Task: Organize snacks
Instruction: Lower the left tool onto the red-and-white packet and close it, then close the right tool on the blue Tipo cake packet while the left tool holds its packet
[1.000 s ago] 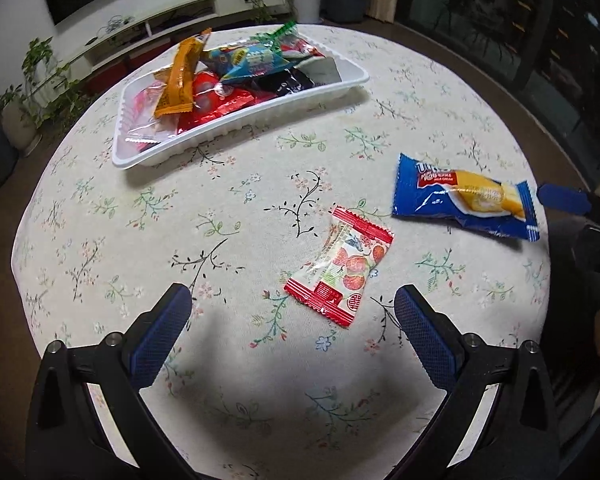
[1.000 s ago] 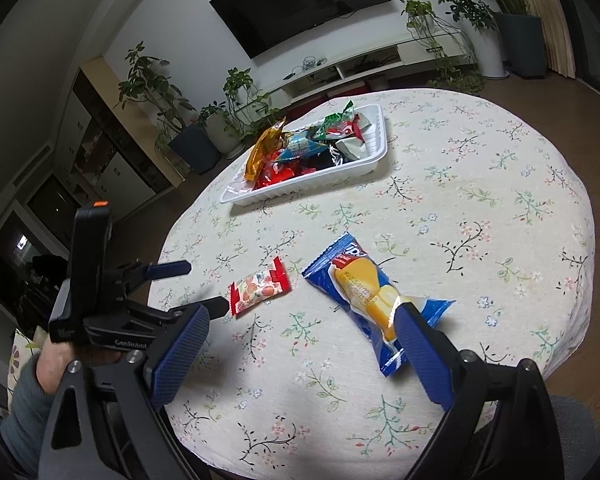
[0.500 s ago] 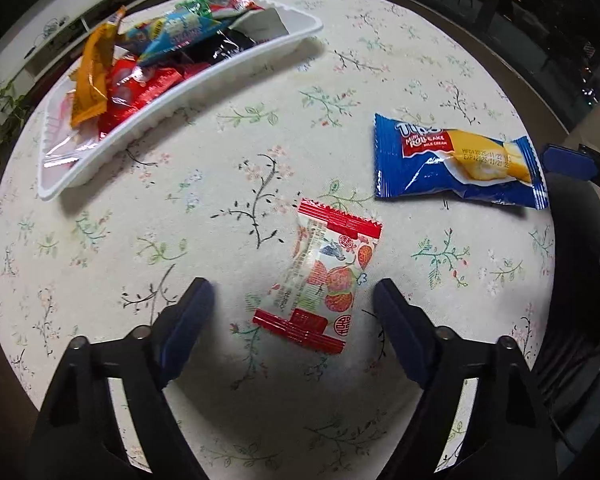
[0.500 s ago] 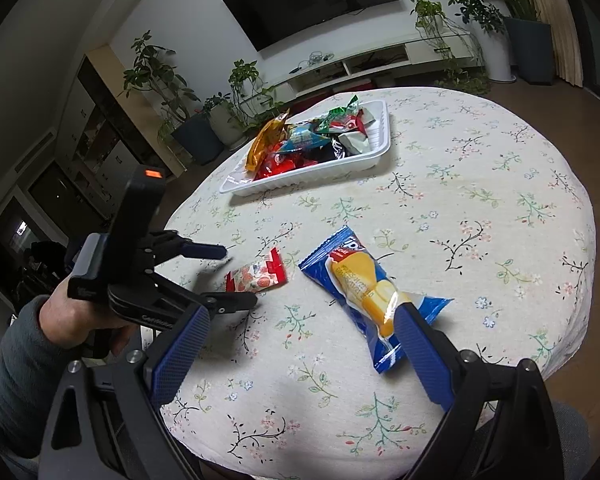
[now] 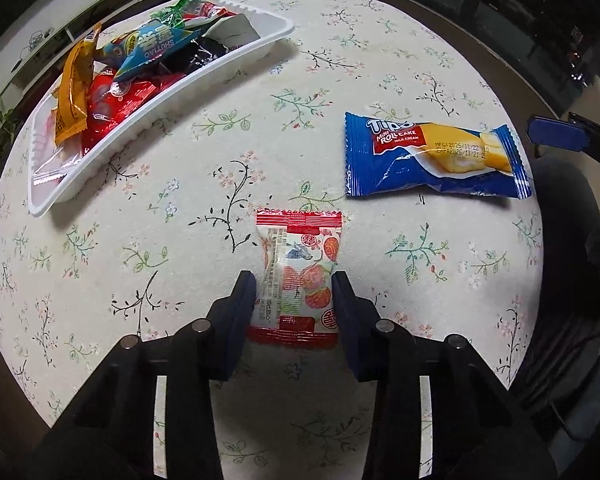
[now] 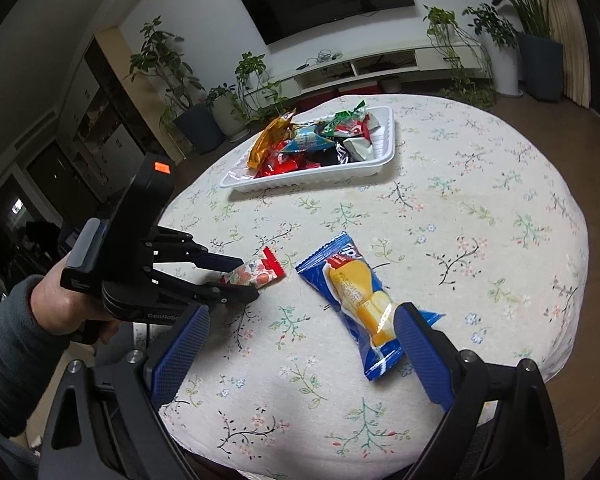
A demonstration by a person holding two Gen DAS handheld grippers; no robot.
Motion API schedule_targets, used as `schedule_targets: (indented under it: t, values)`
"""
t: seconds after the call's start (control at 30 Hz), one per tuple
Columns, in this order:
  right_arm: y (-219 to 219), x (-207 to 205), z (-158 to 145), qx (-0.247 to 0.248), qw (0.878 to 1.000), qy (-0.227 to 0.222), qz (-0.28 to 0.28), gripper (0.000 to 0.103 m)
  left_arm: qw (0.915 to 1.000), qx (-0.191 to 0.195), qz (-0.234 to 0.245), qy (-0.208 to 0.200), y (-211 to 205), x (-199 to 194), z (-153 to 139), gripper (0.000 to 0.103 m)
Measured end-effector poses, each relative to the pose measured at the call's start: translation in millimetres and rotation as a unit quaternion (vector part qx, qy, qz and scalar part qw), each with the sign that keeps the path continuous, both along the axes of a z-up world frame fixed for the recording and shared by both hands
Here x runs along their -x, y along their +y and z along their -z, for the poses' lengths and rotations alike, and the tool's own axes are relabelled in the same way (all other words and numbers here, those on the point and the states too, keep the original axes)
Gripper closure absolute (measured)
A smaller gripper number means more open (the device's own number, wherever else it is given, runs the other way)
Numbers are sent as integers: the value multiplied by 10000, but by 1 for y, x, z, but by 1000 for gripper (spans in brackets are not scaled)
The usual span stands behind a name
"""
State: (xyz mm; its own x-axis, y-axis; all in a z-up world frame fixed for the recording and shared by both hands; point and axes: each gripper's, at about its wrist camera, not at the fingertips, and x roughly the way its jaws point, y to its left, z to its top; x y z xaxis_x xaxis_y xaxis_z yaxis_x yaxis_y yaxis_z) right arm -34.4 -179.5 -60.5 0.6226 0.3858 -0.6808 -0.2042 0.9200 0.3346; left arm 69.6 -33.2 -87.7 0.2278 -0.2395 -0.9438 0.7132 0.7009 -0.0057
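Left wrist view, red-white fruit-print candy pack (image 5: pixel 299 276) flat on floral cloth, left gripper (image 5: pixel 294 294) pinching its sides, right gripper (image 6: pixel 300 334) wide.

A cream tablecloth (image 5: pixel 300 60) with floral sprigs carries a white tray (image 5: pixel 148 108), a blue-and-yellow cake wrapper (image 5: pixel 432 160) and a red-and-white candy packet (image 5: pixel 300 264).

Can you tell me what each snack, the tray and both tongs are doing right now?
Left tongs: shut on the red candy packet.
Red candy packet: flat on the table, pinched at both sides.
Right tongs: open, empty.
Blue roll cake packet: sealed, lying loose.
White tray: piled with snacks.
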Motion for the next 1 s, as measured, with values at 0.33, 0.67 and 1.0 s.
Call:
schedule_targets:
  t: [0.33,0.67,1.0]
  values:
    - [1,-29,3,920,9944,452,-265,7,9962,681,-549,-3,43,23,-12,74]
    - [18,-67,27,1645,9770,1083,-812,12,9912,968,-900,73,70,47,-12,75]
    - [28,-67,31,1879,9711,1148,-920,13,9988,133,-466,64,48,46,-7,62]
